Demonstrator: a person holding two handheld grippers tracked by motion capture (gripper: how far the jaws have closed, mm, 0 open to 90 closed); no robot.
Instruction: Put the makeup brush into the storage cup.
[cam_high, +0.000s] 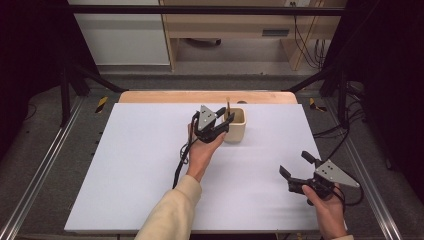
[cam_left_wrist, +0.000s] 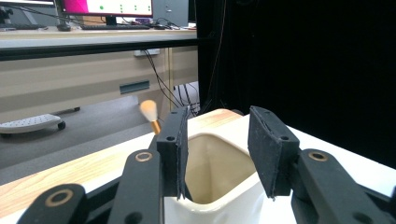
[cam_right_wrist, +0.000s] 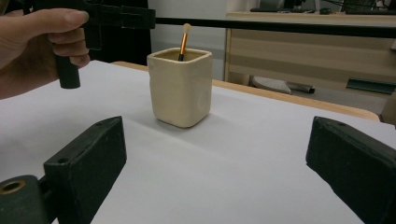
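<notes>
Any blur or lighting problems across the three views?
Left gripper view: brush tip soft and out of focus, cup rim sharper, right side black. Right gripper view: cup crisp with a faint shadow at its base, near jaws slightly soft. High view: white table evenly lit, corners dark.

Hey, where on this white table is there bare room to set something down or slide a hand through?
The white sheet is bare left of the left gripper, and between the cream cup and the right gripper. It is crowded at the cup, where the left gripper stands open over the rim beside the brush.
</notes>
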